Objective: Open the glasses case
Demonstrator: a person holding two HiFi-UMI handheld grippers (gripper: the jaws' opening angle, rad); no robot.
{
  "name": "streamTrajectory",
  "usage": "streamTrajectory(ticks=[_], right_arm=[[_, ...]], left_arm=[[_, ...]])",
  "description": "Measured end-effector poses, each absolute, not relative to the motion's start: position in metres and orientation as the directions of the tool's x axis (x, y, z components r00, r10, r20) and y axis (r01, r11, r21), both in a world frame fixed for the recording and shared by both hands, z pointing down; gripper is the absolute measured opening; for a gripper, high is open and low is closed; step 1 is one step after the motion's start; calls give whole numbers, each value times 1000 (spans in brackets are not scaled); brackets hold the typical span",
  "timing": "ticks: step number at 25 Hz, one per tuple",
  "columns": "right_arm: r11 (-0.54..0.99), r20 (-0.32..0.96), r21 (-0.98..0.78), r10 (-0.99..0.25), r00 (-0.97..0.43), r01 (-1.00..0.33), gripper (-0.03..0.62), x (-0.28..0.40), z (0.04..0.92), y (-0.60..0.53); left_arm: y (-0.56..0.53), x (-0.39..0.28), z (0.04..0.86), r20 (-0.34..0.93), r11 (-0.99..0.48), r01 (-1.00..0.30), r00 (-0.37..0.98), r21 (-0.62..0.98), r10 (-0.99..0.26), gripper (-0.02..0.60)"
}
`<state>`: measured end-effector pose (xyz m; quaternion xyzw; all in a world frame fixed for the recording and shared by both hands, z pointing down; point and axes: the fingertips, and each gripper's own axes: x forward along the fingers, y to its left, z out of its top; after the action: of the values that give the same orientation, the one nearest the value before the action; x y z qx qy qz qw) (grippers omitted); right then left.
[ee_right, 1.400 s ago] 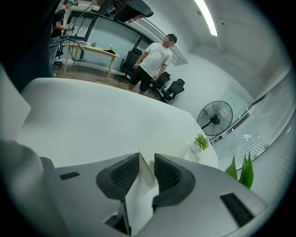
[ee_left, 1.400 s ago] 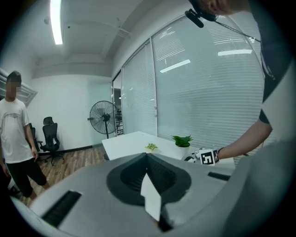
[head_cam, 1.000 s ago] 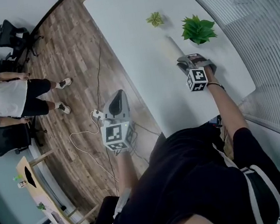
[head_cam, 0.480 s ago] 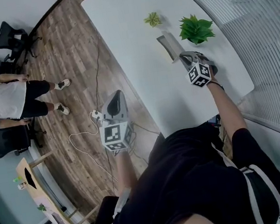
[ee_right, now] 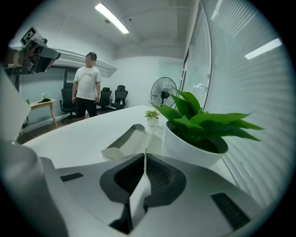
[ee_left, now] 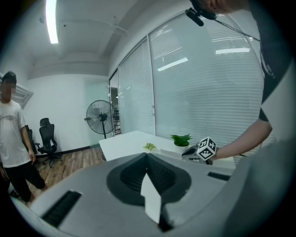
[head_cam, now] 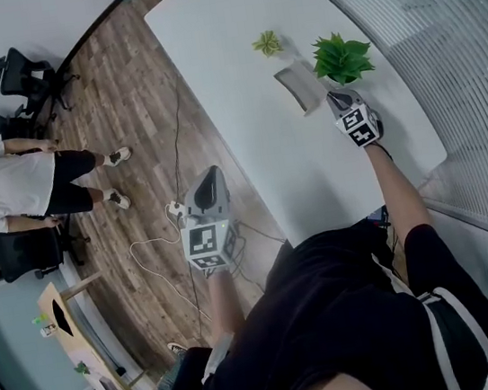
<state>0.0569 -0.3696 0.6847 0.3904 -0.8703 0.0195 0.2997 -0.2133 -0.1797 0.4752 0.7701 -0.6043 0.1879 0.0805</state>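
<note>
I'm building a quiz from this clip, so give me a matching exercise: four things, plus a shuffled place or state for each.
1 glasses case
2 big plant
3 left gripper
4 right gripper

A over the wood floor
B in a white pot
C lying open on the table
D beside the pot, fingers together

Pairs: 1C, 2B, 3A, 4D

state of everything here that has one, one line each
glasses case: open, not gripped
left gripper: jaws together, empty
right gripper: jaws together, empty, clear of the case
large potted plant: upright
small potted plant: upright
</note>
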Motion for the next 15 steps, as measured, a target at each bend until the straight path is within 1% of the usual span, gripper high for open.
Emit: streamTrajectory(ticks=[4, 8, 12, 15], right_arm=[[675, 528, 119, -664, -529, -728, 29, 56, 681, -367], [651, 493, 99, -689, -531, -752, 29, 60, 670, -367], [612, 400, 91, -745, -534, -786, 29, 64, 631, -359], [597, 302, 101, -781, -547, -796, 29, 61, 580, -340]], left_arm=[[-173, -217, 476, 402, -256, -961, 194, -106, -895, -2], [-173, -216, 474, 385, -261, -959, 200, -112, -901, -1], [-175, -212, 471, 363, -263, -960, 211, -100, -908, 0], [-179, -208, 467, 340, -266, -959, 220, -94, -914, 0]])
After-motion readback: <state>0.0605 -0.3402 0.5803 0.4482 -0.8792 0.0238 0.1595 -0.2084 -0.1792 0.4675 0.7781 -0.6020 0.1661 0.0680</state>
